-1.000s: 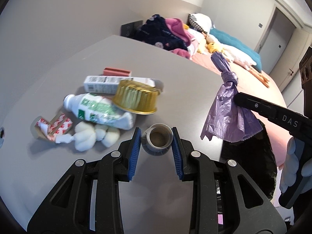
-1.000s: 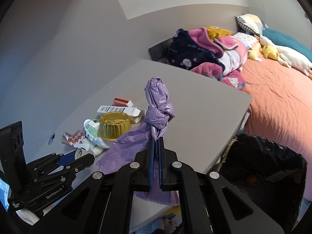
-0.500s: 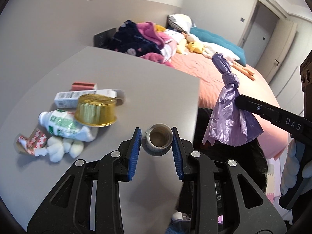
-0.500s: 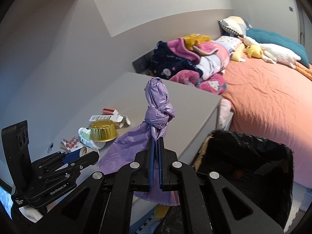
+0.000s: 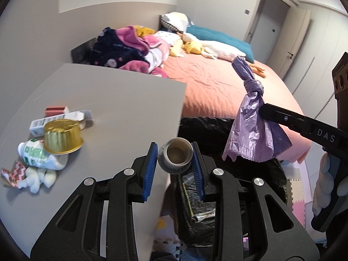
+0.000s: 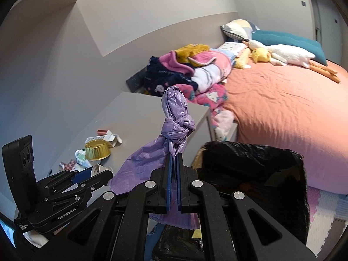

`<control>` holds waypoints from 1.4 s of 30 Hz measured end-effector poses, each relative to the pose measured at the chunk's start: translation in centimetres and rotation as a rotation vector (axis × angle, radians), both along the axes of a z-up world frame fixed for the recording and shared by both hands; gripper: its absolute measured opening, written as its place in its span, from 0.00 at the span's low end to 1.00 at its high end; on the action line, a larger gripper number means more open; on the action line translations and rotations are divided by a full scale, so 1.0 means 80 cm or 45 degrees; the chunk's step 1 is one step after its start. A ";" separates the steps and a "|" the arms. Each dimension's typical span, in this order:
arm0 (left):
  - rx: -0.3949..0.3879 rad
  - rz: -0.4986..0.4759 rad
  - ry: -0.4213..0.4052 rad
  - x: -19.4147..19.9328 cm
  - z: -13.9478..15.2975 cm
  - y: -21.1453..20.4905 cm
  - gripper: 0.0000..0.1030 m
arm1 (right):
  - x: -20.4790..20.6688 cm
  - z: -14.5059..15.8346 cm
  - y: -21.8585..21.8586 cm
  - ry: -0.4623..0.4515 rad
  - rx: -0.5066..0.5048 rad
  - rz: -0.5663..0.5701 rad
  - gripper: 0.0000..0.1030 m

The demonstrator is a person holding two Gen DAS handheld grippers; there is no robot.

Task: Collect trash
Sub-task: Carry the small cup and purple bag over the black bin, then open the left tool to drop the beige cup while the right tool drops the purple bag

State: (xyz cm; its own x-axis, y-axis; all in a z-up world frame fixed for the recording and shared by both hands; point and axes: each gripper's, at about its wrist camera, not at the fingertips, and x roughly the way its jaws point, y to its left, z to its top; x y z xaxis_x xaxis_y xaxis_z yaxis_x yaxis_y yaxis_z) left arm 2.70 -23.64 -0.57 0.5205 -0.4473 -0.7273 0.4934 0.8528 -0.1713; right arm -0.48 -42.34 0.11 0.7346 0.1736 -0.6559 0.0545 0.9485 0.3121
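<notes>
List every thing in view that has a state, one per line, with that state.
Left gripper: shut on the cup.
Cup: on its side, mouth toward the camera, held above the bin's edge.
Right gripper: shut on the purple bag.
Purple bag: knotted, hanging.
Bin: open, black-lined, some trash inside.
Gold tin: upside down.
Plastic bottle: lying, crushed.
Door: closed.

bag [image 6: 174, 119]: lilac
bin liner [image 6: 261, 169]: black
cup [image 5: 176, 154]: grey, brown inside
foil tin [image 5: 62, 137]: gold
table [image 5: 113, 100]: plain grey
bedsheet [image 6: 282, 108]: salmon orange
pillow [image 6: 287, 41]: teal
pads [image 5: 150, 169]: blue
bottle [image 5: 37, 154]: white, green label
wrapper [image 5: 10, 171]: red-and-white pattern
</notes>
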 end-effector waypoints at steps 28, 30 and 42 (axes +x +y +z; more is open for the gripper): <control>0.009 -0.311 0.045 -0.016 -0.010 -0.138 0.30 | -0.061 -0.004 -0.120 0.017 0.011 -0.262 0.05; 0.012 -0.329 0.052 -0.017 -0.012 -0.145 0.30 | -0.062 -0.005 -0.125 0.021 0.012 -0.271 0.05; 0.049 -0.300 0.094 -0.012 -0.011 -0.156 0.94 | -0.089 0.011 -0.164 -0.081 0.140 -0.401 0.77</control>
